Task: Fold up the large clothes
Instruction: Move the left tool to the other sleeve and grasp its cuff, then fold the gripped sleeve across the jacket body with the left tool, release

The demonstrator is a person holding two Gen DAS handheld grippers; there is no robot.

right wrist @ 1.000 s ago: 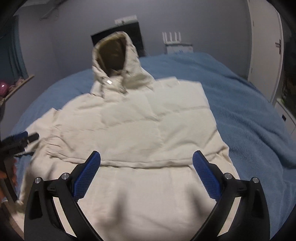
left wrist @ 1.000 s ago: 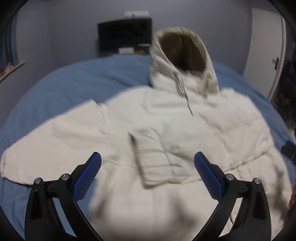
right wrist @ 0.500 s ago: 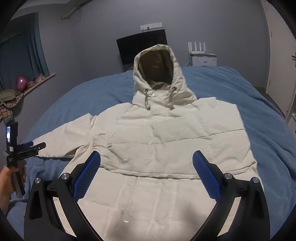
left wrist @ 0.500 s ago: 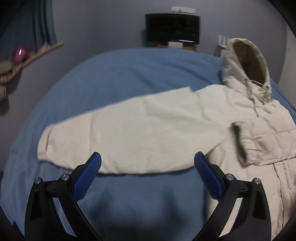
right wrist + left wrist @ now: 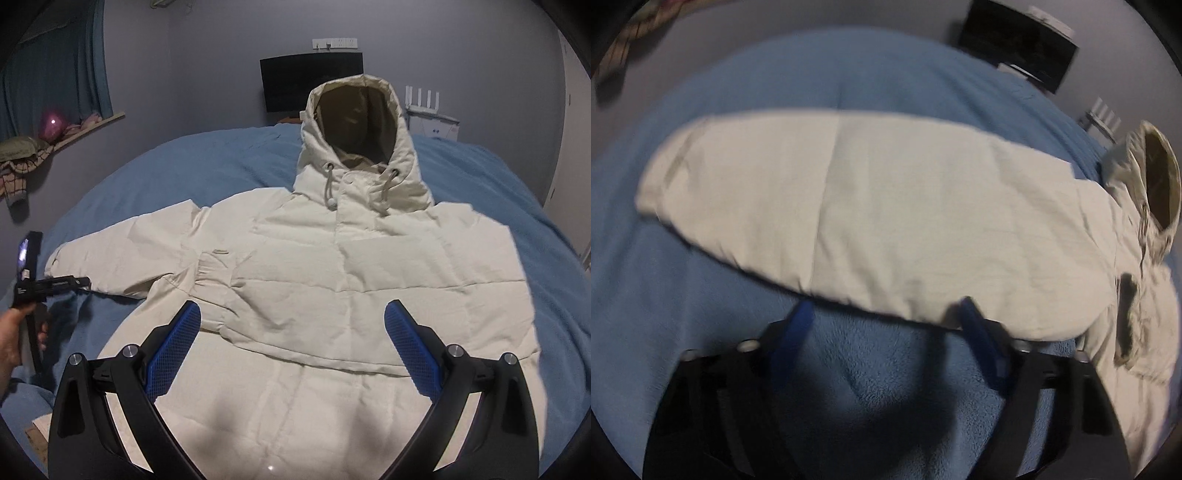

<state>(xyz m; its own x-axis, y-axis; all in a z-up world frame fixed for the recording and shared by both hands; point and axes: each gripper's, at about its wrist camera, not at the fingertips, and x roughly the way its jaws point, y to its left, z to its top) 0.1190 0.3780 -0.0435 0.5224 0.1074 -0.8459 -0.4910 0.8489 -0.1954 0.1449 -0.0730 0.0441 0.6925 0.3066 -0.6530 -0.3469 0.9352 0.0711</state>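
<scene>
**Left tool reaches the sleeve**

Swung down since the earlier frame, the left tool (image 5: 886, 314) stands open at the sleeve (image 5: 849, 206) edge. Jacket (image 5: 332, 280) lies flat on the bed (image 5: 184, 166). Right tool (image 5: 293, 332) hovers open above its hem.

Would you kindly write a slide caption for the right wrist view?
Open right gripper over a cream hooded puffer jacket spread on a blue fleece blanket, one sleeve folded in.
</scene>
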